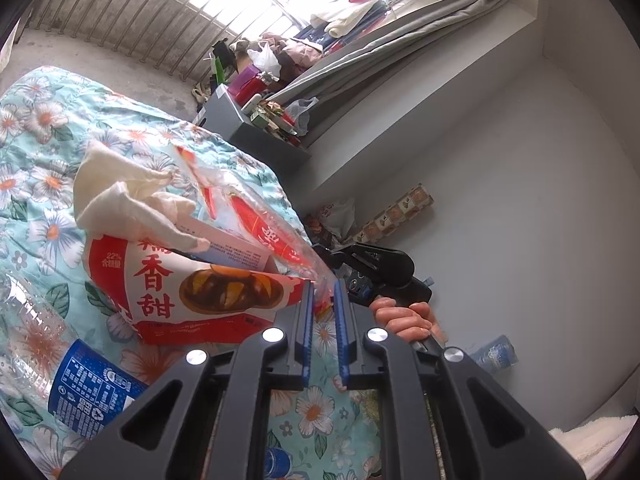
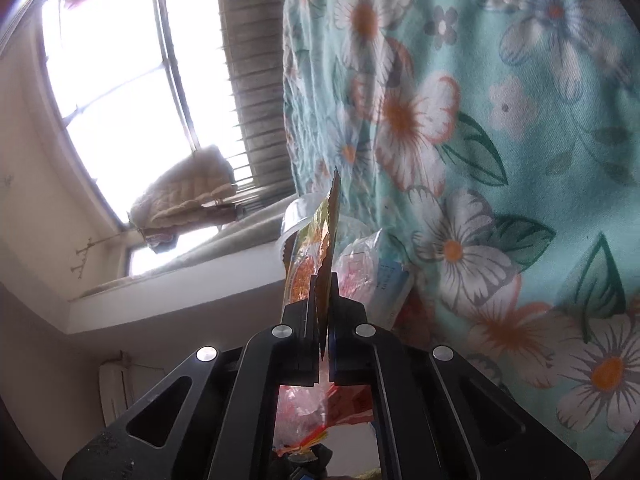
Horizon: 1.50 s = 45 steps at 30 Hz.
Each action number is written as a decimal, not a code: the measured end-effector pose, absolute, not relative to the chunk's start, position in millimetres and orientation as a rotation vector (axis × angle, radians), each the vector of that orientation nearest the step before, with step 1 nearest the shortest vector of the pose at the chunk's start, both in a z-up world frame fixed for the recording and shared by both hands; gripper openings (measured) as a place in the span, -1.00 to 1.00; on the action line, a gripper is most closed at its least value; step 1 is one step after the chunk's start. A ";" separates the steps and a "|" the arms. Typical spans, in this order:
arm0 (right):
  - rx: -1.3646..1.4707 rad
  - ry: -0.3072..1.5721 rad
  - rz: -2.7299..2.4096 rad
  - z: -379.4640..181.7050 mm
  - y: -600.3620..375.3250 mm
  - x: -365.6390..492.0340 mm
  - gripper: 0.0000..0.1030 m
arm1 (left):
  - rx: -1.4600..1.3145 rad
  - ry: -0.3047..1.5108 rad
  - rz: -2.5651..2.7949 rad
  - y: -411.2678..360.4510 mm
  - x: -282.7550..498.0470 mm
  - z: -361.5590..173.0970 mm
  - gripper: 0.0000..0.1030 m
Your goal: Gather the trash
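Your left tongs (image 1: 324, 294) are pinching the edge of a clear plastic bag with red print (image 1: 256, 216); the bag runs up toward 11 o'clock, over a red-and-white snack packet (image 1: 192, 292) with crumpled white tissue (image 1: 132, 200) stuffed in its mouth. Whether the packet sits inside the bag or only against it is hard to tell. All this is over the floral quilt (image 1: 48, 152) on the bed. At 8 o'clock a clear plastic bottle with a blue label (image 1: 80, 384) is cut off by the frame edge. At 3 o'clock of the tongs, a hand (image 1: 408, 320) grips a black handle, partly hidden behind the left finger frame.

Your right tongs (image 2: 324, 312) are pressed together on a thin foil wrapper (image 2: 330, 240), seen edge-on and pointing to 12 o'clock. Behind it sits crinkled clear plastic (image 2: 360, 264), its contents blurred. The quilt (image 2: 520, 120) fills the right side.
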State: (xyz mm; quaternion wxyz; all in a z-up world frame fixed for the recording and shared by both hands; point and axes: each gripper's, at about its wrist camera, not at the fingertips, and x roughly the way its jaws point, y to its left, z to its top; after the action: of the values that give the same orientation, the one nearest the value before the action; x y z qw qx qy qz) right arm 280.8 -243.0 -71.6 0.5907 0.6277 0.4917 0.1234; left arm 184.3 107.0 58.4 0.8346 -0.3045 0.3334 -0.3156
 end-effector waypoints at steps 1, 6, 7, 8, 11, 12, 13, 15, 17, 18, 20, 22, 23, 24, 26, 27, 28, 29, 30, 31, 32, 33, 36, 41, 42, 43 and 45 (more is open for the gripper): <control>1.458 1.139 0.291 -68.0 -243.5 278.8 -0.97 | -0.643 0.700 -0.671 107.3 182.5 59.7 -0.83; 1.452 1.104 0.311 -56.7 -244.3 271.8 -0.98 | -0.617 0.657 -0.685 106.1 172.1 72.4 -0.86; 1.450 1.095 0.315 -55.9 -242.0 273.8 -0.98 | -0.612 0.648 -0.687 106.0 170.1 74.9 -0.86; 1.446 1.085 0.321 -52.1 -242.2 271.5 -0.98 | -0.605 0.638 -0.689 106.0 168.0 77.9 -0.87; 1.437 1.057 0.336 -44.9 -239.7 271.7 -0.98 | -0.584 0.609 -0.693 105.2 161.0 86.7 -0.88; 1.433 1.048 0.339 -45.9 -238.7 274.4 -0.98 | -0.577 0.597 -0.698 105.2 158.2 89.5 -0.88; 1.430 1.039 0.343 -43.3 -239.3 274.0 -0.98 | -0.569 0.584 -0.702 105.1 154.8 92.9 -0.88; 1.424 1.019 0.355 -37.5 -239.7 271.1 -0.98 | -0.557 0.567 -0.706 105.6 151.2 97.1 -0.88; 1.417 1.000 0.363 -29.4 -244.0 260.8 -0.98 | -0.549 0.556 -0.709 106.3 146.9 100.5 -0.88; 1.415 0.990 0.367 -26.7 -244.5 258.6 -0.98 | -0.546 0.550 -0.712 106.7 144.6 102.4 -0.88; 1.408 0.973 0.370 -21.6 -247.8 251.7 -0.98 | -0.534 0.538 -0.715 106.5 138.2 106.2 -0.88; 1.403 0.959 0.374 -16.7 -250.9 243.1 -0.98 | -0.521 0.523 -0.718 106.1 132.4 110.9 -0.88; 1.399 0.953 0.376 -14.2 -251.7 239.5 -0.98 | -0.509 0.514 -0.720 104.9 128.5 114.1 -0.88; 1.394 0.945 0.378 -11.4 -253.3 235.2 -0.98 | -0.497 0.504 -0.720 103.8 124.6 116.7 -0.88; 1.389 0.932 0.381 -6.1 -258.5 225.8 -0.98 | -0.477 0.488 -0.726 101.5 117.8 122.2 -0.88; 1.386 0.923 0.381 -3.4 -261.0 220.7 -0.98 | -0.473 0.485 -0.731 99.6 115.4 123.8 -0.88; 1.384 0.913 0.378 -1.1 -261.7 218.7 -0.98 | -0.468 0.482 -0.741 97.5 112.5 125.8 -0.88; 1.384 0.901 0.377 1.7 -266.0 211.9 -0.98 | -0.463 0.480 -0.748 95.5 110.4 127.1 -0.88; 1.388 0.890 0.377 3.6 -269.9 205.7 -0.98 | -0.458 0.481 -0.754 93.7 109.8 127.7 -0.88; 1.391 0.875 0.374 5.8 -274.2 198.9 -0.98 | -0.454 0.482 -0.764 91.2 108.3 128.1 -0.88; 1.397 0.861 0.369 7.7 -279.2 191.7 -0.98 | -0.447 0.486 -0.779 85.7 107.0 128.7 -0.88; 1.402 0.844 0.363 9.4 -285.1 183.2 -0.98 | -0.443 0.490 -0.789 81.2 105.8 129.2 -0.88; 1.412 0.799 0.339 14.6 -306.5 154.9 -0.98 | -0.416 0.507 -0.834 60.6 106.1 130.6 -0.88; 1.439 0.708 0.270 20.7 -346.7 110.0 -0.98 | -0.349 0.547 -0.928 7.2 114.5 134.1 -0.88; 1.446 0.685 0.251 22.0 -356.4 99.1 -0.98 | -0.342 0.560 -0.946 -1.7 118.0 134.7 -0.88; 1.453 0.661 0.229 22.0 -367.1 88.0 -0.98 | -0.334 0.579 -0.967 -13.2 123.6 133.9 -0.88; 1.464 0.619 0.178 19.6 -389.8 66.1 -0.98 | -0.315 0.639 -1.011 -45.6 137.4 129.0 -0.88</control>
State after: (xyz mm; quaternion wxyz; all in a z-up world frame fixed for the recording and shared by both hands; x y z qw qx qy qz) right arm 66.1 -389.8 19.6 0.6970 0.6564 0.2774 0.0800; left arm 137.4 -45.6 129.0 0.8147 -0.1478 0.2997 -0.4738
